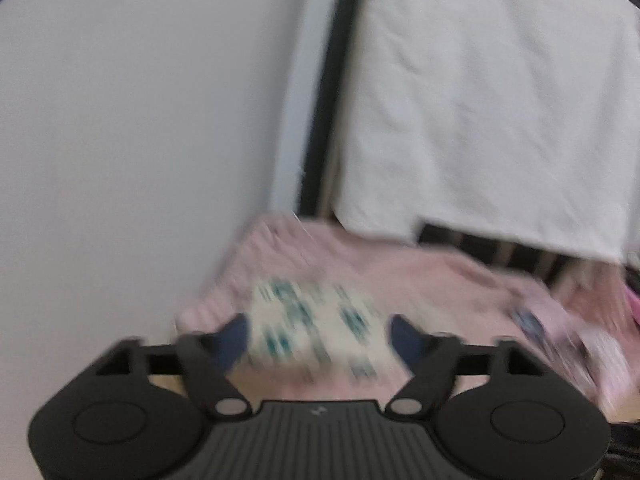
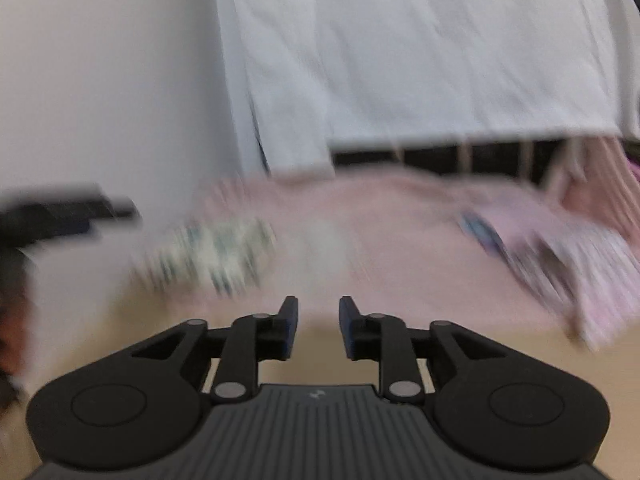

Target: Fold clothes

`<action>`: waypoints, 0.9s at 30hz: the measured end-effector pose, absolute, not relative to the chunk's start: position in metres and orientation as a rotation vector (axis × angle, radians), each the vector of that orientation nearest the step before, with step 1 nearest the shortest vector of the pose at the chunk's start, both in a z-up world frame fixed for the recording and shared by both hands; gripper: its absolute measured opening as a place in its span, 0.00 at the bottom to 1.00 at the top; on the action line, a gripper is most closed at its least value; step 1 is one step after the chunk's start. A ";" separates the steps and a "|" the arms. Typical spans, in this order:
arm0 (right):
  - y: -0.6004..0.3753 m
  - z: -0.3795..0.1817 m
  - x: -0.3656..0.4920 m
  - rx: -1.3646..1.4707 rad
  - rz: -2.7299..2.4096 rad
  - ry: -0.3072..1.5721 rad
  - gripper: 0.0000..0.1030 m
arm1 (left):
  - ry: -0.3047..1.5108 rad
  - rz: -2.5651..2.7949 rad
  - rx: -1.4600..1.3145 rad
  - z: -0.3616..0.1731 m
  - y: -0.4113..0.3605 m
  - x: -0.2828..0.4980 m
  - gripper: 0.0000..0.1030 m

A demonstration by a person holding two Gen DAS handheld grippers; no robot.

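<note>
A folded white cloth with a teal pattern (image 1: 316, 328) lies on a pink blanket (image 1: 420, 276); it is blurred. In the left wrist view it shows between the spread fingers of my left gripper (image 1: 320, 334), which is open and holds nothing. The right wrist view shows the same cloth (image 2: 208, 256) lying on the blanket (image 2: 380, 220), left of and beyond my right gripper (image 2: 319, 320). That gripper's jaws stand a narrow gap apart with nothing between them. The left gripper (image 2: 60, 212) appears as a dark blur at the far left, apart from the cloth.
A loose heap of pale pink and lilac clothes (image 2: 568, 248) lies on the blanket at the right. A white sheet (image 2: 400, 40) hangs behind over a dark slatted frame (image 2: 440, 156). A pale wall (image 1: 120, 120) closes the left. A tan surface (image 2: 320, 348) lies under my right gripper.
</note>
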State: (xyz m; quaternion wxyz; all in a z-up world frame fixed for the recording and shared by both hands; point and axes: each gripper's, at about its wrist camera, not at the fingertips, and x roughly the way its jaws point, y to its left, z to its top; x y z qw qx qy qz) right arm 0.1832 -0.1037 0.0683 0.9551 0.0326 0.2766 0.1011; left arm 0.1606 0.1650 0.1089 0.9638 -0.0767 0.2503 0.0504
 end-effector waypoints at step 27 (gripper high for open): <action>-0.126 -0.010 0.032 0.000 0.009 0.680 0.82 | 0.709 0.040 0.001 -0.010 0.059 0.040 1.00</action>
